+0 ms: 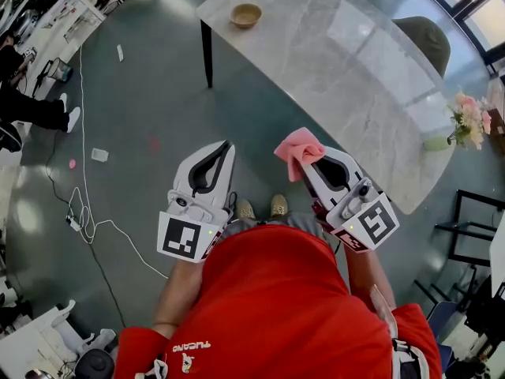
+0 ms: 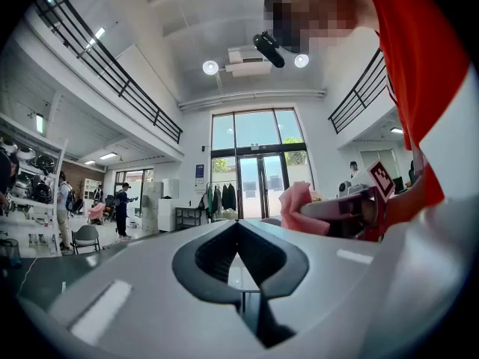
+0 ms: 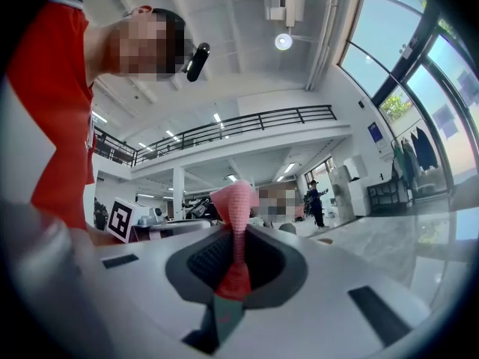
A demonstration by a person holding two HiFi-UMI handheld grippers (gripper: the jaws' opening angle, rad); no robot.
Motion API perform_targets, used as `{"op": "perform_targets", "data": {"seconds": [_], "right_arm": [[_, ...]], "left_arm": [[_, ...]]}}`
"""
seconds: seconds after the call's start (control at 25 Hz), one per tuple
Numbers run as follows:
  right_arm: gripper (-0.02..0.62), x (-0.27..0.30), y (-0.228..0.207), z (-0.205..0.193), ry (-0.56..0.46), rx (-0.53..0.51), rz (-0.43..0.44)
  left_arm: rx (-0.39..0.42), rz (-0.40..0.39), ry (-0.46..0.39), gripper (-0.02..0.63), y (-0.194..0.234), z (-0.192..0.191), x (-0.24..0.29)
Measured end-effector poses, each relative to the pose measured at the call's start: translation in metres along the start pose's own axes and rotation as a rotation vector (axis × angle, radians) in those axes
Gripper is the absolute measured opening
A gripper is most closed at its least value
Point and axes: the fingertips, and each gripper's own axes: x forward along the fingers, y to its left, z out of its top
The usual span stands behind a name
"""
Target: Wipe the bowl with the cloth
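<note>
A small tan bowl (image 1: 245,15) stands near the far left corner of the marble table (image 1: 355,77), well away from both grippers. My right gripper (image 1: 312,163) is shut on a pink cloth (image 1: 298,150), which bunches out past its tips; in the right gripper view the cloth (image 3: 235,226) runs pinched between the jaws. My left gripper (image 1: 224,150) is shut and empty, held level beside the right one, above the floor in front of the table. In the left gripper view the jaws meet with nothing between them, and the cloth (image 2: 301,209) shows to the right.
A vase of pink flowers (image 1: 467,123) stands at the table's right end, with a green chair (image 1: 424,38) behind the table. Cables (image 1: 79,212) and small litter lie on the grey floor to the left. A dark chair frame (image 1: 473,227) stands at the right.
</note>
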Motion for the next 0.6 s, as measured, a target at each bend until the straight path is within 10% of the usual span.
{"op": "perform_targets", "data": {"seconds": [0.6], "right_arm": [[0.021, -0.026, -0.059, 0.008, -0.014, -0.006, 0.073]], "left_arm": [[0.073, 0.145, 0.012, 0.005, 0.008, 0.007, 0.036]]}}
